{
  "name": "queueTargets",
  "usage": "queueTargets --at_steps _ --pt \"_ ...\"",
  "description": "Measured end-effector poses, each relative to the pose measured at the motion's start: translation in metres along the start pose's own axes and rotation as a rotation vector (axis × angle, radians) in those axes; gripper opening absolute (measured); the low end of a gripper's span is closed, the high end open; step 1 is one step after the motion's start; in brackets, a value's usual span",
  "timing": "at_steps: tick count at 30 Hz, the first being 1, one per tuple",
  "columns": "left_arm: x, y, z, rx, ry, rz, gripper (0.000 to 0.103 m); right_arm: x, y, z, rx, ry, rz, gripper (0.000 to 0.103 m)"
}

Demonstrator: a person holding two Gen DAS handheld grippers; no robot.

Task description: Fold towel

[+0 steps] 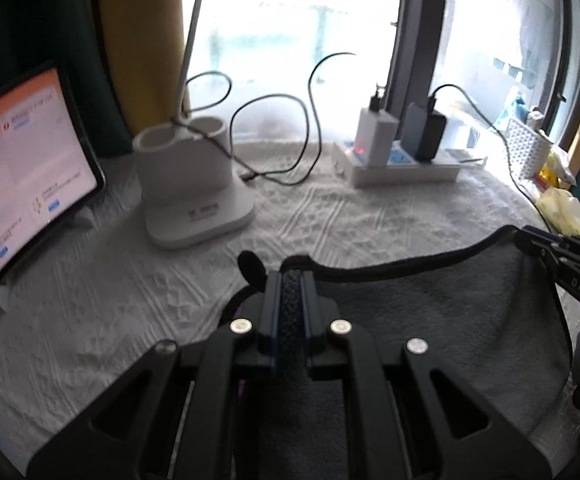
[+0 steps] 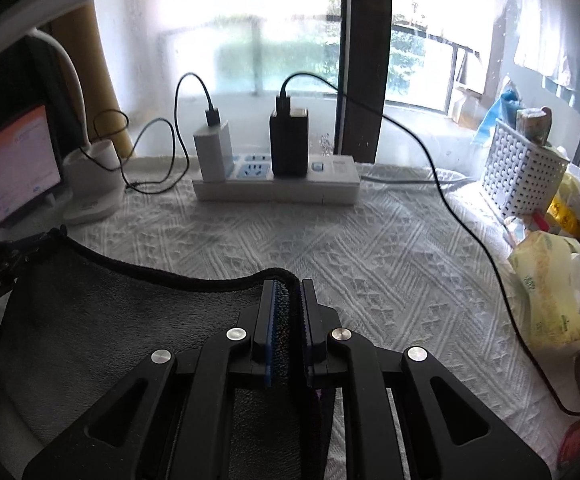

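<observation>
White quilted counter by the window: left gripper and right gripper each pinch a corner of the grey towel, its edge lifted between them. Fold looks barely begun, nothing laid over yet.

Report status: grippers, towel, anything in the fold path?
Left gripper shut on towel corner. Right gripper shut on the other corner. Dark hem slack between them. Power strip and cable ahead.

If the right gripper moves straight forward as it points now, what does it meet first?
Probably the white power strip. The right gripper, shut on the grey towel, points across bare white tablecloth toward it; depth is unclear.
</observation>
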State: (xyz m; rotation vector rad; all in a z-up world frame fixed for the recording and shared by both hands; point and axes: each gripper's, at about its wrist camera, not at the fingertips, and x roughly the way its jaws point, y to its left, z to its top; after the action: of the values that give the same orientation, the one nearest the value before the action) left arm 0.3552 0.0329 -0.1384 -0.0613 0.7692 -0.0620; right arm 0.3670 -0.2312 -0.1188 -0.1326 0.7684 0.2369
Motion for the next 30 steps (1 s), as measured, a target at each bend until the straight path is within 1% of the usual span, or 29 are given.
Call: queueTargets --at_steps 3,5,10,12,14,15,16,17,18,19,20,21,22,23,25,30 --pt "0.009 0.001 -0.001 -0.003 0.036 0.004 0.011 0.010 -0.002 -0.002 0.004 0.027 -0.014 0.012" --pt "0.015 0.001 -0.001 -0.003 0.060 0.009 0.012 0.013 -0.003 -0.004 0.011 0.030 -0.028 0.012" --pt "0.019 0.005 0.000 -0.023 0.078 0.057 0.019 0.017 -0.002 -0.007 0.010 0.036 -0.051 0.013" --pt "0.018 0.008 0.000 -0.031 0.079 0.059 0.021 0.019 -0.001 -0.007 0.007 0.040 -0.063 0.015" --pt "0.015 0.011 0.000 -0.045 0.070 0.060 0.024 0.020 -0.001 -0.008 0.014 0.045 -0.070 0.021" --pt "0.014 0.011 0.000 -0.047 0.069 0.062 0.029 0.020 -0.003 -0.008 0.024 0.045 -0.072 0.025" --pt "0.013 0.011 0.000 -0.050 0.073 0.072 0.033 0.020 -0.004 -0.007 0.030 0.044 -0.070 0.031" --pt "0.011 0.012 0.000 -0.050 0.076 0.079 0.047 0.019 -0.005 -0.007 0.038 0.043 -0.064 0.036" --pt "0.008 0.013 -0.001 -0.055 0.069 0.077 0.063 0.019 -0.005 -0.007 0.042 0.043 -0.061 0.038" --pt "0.005 0.014 -0.001 -0.062 0.064 0.072 0.071 0.019 -0.006 -0.007 0.045 0.047 -0.056 0.040" --pt "0.002 0.014 -0.002 -0.067 0.061 0.068 0.083 0.019 -0.006 -0.006 0.051 0.049 -0.050 0.044" --pt "-0.003 0.015 -0.003 -0.071 0.053 0.064 0.086 0.017 -0.007 -0.005 0.062 0.049 -0.039 0.046" --pt "-0.007 0.014 -0.003 -0.071 0.046 0.060 0.090 0.015 -0.007 -0.005 0.067 0.047 -0.034 0.051" --pt "-0.013 0.014 -0.003 -0.070 0.034 0.058 0.090 0.011 -0.007 -0.004 0.070 0.041 -0.032 0.056" --pt "-0.024 0.013 -0.003 -0.069 0.016 0.059 0.090 0.003 -0.004 -0.002 0.066 0.027 -0.036 0.058" --pt "-0.049 0.012 -0.006 -0.069 -0.023 0.063 0.091 -0.019 0.008 -0.001 0.053 0.002 -0.025 0.059"
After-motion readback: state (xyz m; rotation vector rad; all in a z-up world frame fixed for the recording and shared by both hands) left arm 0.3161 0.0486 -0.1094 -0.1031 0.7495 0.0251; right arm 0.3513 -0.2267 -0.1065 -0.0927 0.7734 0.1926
